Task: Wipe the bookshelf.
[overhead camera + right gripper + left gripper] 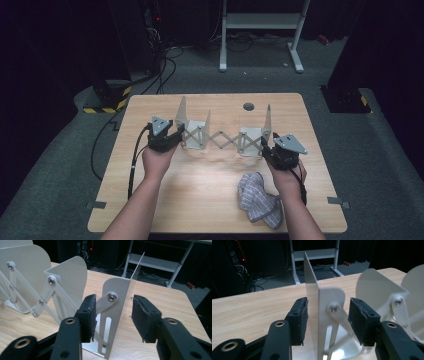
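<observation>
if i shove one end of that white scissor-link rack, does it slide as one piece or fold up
The rack would probably fold before sliding: its crossed links pivot on rivets. The thin sheet plates look light and stiff, so likely easy to tip. Smooth metal may slip in the pads.

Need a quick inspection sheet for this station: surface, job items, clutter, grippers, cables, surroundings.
Surface: light wooden table, round grommet hole near the far edge.
Job's things: white metal expanding rack with scissor links, stretched out, upright plates at each end.
Clutter: crumpled striped cloth at the near right.
Grippers: left gripper open around the rack's left end plate; right gripper open around the right end plate, one pad close to it.
Cables: black cable trails from the left gripper; more loop on the floor.
Surroundings: grey carpet, white frame legs behind, dark room.
</observation>
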`<state>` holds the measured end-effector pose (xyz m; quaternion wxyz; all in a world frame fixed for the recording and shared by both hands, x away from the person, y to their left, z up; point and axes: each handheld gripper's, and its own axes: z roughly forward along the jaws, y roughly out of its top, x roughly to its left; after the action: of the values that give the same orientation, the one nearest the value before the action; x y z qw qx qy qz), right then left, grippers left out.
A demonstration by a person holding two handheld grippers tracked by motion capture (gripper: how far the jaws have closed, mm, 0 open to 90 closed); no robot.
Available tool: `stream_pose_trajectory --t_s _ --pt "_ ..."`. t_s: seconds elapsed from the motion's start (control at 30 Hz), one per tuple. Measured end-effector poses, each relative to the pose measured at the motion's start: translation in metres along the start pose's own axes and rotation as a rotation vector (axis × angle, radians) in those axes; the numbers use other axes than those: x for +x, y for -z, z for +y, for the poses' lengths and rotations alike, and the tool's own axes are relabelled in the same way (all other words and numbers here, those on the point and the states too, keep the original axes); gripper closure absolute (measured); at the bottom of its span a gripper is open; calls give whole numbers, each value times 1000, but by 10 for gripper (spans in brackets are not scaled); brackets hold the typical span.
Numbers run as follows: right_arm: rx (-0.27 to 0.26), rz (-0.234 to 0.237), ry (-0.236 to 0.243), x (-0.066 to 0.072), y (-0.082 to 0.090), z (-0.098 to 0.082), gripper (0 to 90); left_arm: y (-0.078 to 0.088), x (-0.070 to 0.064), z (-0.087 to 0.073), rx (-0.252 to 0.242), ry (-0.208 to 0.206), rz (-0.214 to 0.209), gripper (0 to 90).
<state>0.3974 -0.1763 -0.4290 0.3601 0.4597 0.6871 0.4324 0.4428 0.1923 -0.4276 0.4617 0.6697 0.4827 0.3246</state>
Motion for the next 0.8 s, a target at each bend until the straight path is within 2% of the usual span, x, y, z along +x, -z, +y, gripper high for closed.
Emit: stream_pose_trajectory --t_s 0.23,0.43,0.5,0.57,0.67,0.73,0.8 --pt "-5 -15 -40 4 -14 14 467 -15 -6 7 21 15 30 534" --pt "37 -52 -64 2 -29 15 533 -21 -6 5 27 39 51 587" --pt "34 -46 -76 1 -30 14 549 -20 -7 4 17 45 59 606" --pt "23 -49 -77 2 -28 15 590 -19 -10 4 15 29 64 638" --pt "20 -48 -59 5 -26 15 630 -14 -14 1 12 10 69 643" --pt "18 -56 -53 7 -24 15 641 -9 -15 -1 7 16 71 643" --pt "16 -52 -51 8 -23 14 642 -3 -16 -4 5 4 81 642"
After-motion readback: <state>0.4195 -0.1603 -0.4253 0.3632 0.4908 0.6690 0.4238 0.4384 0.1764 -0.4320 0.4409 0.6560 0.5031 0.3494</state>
